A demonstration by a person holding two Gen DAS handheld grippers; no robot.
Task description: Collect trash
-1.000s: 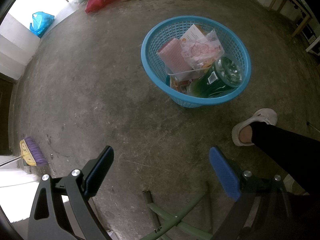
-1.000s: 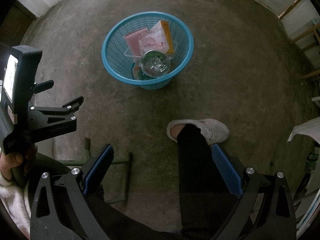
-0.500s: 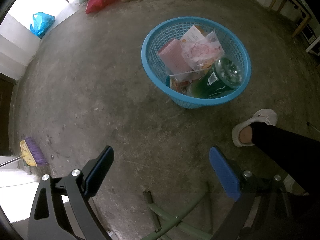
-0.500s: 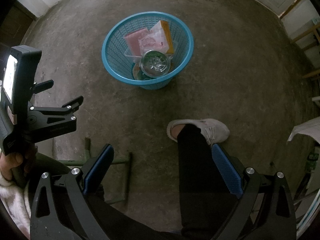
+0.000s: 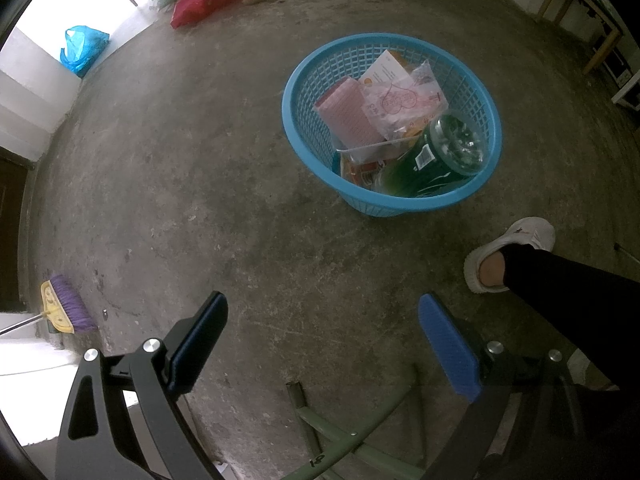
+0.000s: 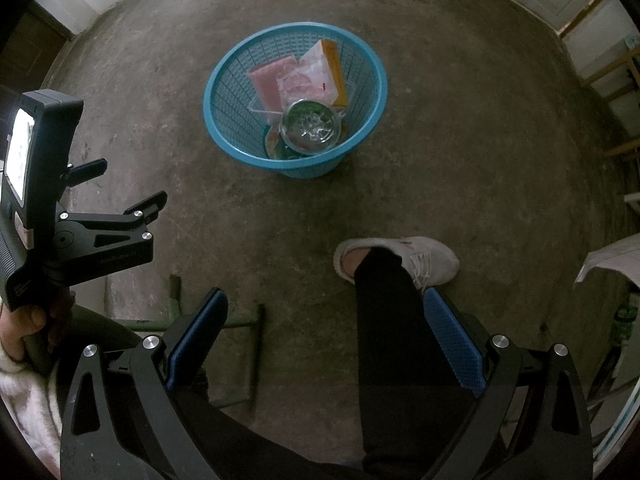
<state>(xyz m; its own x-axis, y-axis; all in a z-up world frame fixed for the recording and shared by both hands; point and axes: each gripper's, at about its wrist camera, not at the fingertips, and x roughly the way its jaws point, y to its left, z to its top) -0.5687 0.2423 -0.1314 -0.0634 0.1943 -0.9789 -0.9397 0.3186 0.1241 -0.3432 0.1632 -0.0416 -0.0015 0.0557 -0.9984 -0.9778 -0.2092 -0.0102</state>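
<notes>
Through the left wrist camera, we hold the left gripper point(image 5: 322, 320) high over a bare concrete floor point(image 5: 208, 168), its fingers spread wide with nothing between them. Ahead and to the right stands the blue basket point(image 5: 304, 136), upright on the floor and well apart from our claw. Inside it we see a pink packet point(image 5: 348, 114) leaning against the far-left wall, a clear wrapper with a pink heart print point(image 5: 400, 98) beside it, and a green bottle point(image 5: 436, 156) lying tilted with its base toward us, resting on orange wrappers at the bottom. Our leg in a black trouser point(image 5: 568, 280) and white shoe point(image 5: 520, 240) sits to the right, near the basket. A purple broom point(image 5: 66, 308) lies by the left wall, and a red bag point(image 5: 204, 0) and a blue bag point(image 5: 82, 48) rest at the far edge of the floor.

Through the right wrist camera, the right gripper point(image 6: 324, 328) is likewise spread, empty, hovering above our knee. The blue basket point(image 6: 224, 120) stands straight ahead with the same trash in it, the green bottle point(image 6: 310, 124) showing its round base. At the left we see the left gripper point(image 6: 156, 204) in our hand point(image 6: 24, 328), pointing toward the basket, how far its fingers stand apart unclear from here. A green metal frame point(image 6: 240, 324) lies below us.
</notes>
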